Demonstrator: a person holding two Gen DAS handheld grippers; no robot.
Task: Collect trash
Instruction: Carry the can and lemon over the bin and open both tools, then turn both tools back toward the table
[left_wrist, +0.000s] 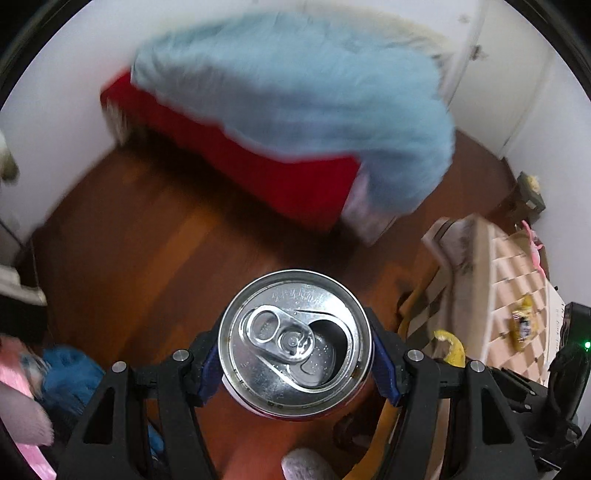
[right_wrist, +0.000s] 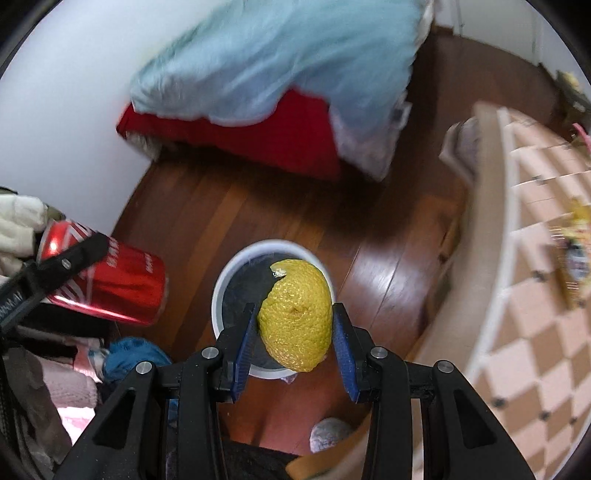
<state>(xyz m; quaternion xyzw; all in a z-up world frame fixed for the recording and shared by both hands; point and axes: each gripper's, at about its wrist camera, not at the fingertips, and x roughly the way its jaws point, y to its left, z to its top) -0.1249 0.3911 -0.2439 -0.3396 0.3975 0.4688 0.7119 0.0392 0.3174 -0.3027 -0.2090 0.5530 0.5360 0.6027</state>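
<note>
both wrist views steeply downward, sharing floor (left_wrist: 147, 240) and bed (right_wrist: 258, 140)

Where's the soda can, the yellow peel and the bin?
soda can (left_wrist: 295, 345), left wrist view, silver top by the tab.
yellow peel (right_wrist: 295, 317), right wrist view, middle of bumpy skin.
bin (right_wrist: 236, 269), right wrist view, white rim.

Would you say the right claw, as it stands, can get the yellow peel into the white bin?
Probably yes. The right claw holds the yellow peel above the white bin, whose mouth looks open, with nothing between them. The red can sits off to the left.
</note>
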